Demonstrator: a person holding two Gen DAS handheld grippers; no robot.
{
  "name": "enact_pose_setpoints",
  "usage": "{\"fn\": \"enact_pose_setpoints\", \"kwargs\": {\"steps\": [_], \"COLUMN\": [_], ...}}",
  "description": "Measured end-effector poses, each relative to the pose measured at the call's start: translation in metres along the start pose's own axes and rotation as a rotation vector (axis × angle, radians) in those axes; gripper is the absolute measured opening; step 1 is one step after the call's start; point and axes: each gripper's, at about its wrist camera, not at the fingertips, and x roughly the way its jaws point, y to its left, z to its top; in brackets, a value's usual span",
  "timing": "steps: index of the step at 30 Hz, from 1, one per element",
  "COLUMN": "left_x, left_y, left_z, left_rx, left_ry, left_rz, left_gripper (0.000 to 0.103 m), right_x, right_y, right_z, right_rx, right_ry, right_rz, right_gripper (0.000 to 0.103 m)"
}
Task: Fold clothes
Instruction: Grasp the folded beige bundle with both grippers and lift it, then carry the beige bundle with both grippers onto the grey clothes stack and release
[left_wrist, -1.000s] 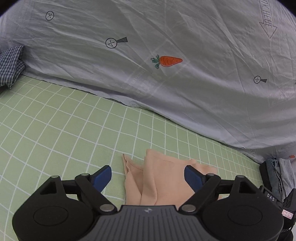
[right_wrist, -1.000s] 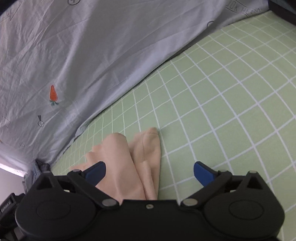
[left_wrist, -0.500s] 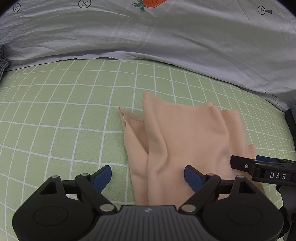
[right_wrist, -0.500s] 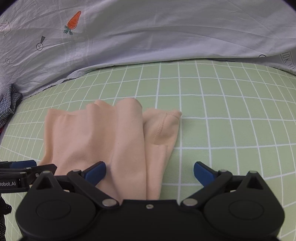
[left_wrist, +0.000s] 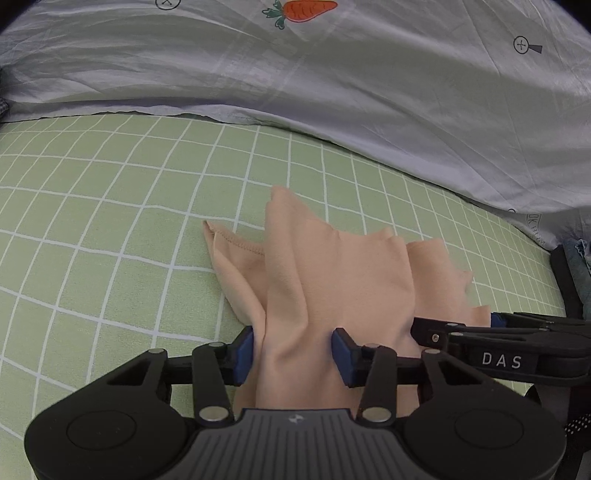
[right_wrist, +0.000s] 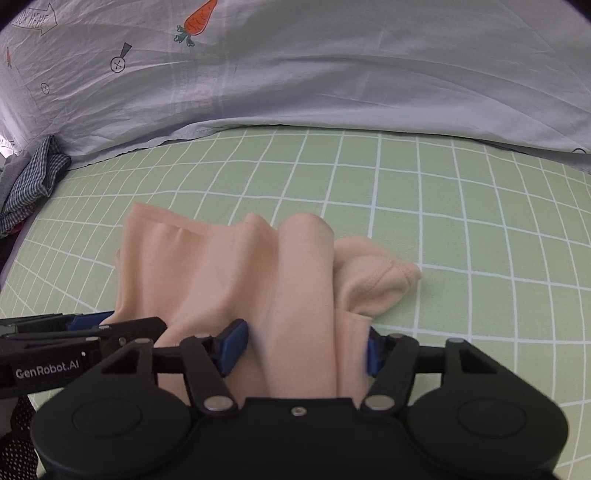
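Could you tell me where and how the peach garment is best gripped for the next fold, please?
Probably at its near edge, coming in low from the person's side. The peach garment lies bunched on the green checked sheet, its folds running toward both cameras, so the left gripper and right gripper each straddle a gathered ridge there. The far hemmed corner is thin and loose.

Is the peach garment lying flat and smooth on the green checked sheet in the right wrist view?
No, the peach garment is bunched into raised folds between the fingers of the right gripper.
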Motion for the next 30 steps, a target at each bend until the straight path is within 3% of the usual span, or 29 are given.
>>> {"fn": "enact_pose_setpoints", "kwargs": {"steps": [1,3,10,18,25,30], "left_x": [-0.002,-0.010,-0.069,-0.131,-0.158,-0.162], "left_y": [0.000,-0.001,-0.038,-0.102,-0.194,-0.264], "left_z": [0.000,0.001,-0.010,-0.030,-0.069,-0.109], "left_rx": [-0.011,-0.023,0.088,0.226,0.392,0.456], "left_ry": [-0.005,-0.021,-0.123,-0.233,-0.250,-0.239], "left_rz": [-0.015,-0.029,-0.100,-0.288,-0.425,-0.453], "left_gripper": [0.028,0.020,0.018,0.017,0.017,0.017], "right_x": [-0.002,-0.009,-0.077,-0.193,-0.283,-0.322], "right_y": [0.000,0.003,0.010,-0.010,-0.049,-0.107], "right_z": [-0.001,-0.003,-0.024,-0.069,-0.111,-0.158], "right_rx": [0.013,0.014,0.063,0.144,0.252,0.322], "right_ry": [-0.001,-0.019,-0.175,-0.419,-0.534,-0.561], "right_rz": [0.016,-0.008,-0.097,-0.268,-0.415,-0.437], "right_gripper": [0.037,0.025,0.022,0.021,0.021,0.021]}}
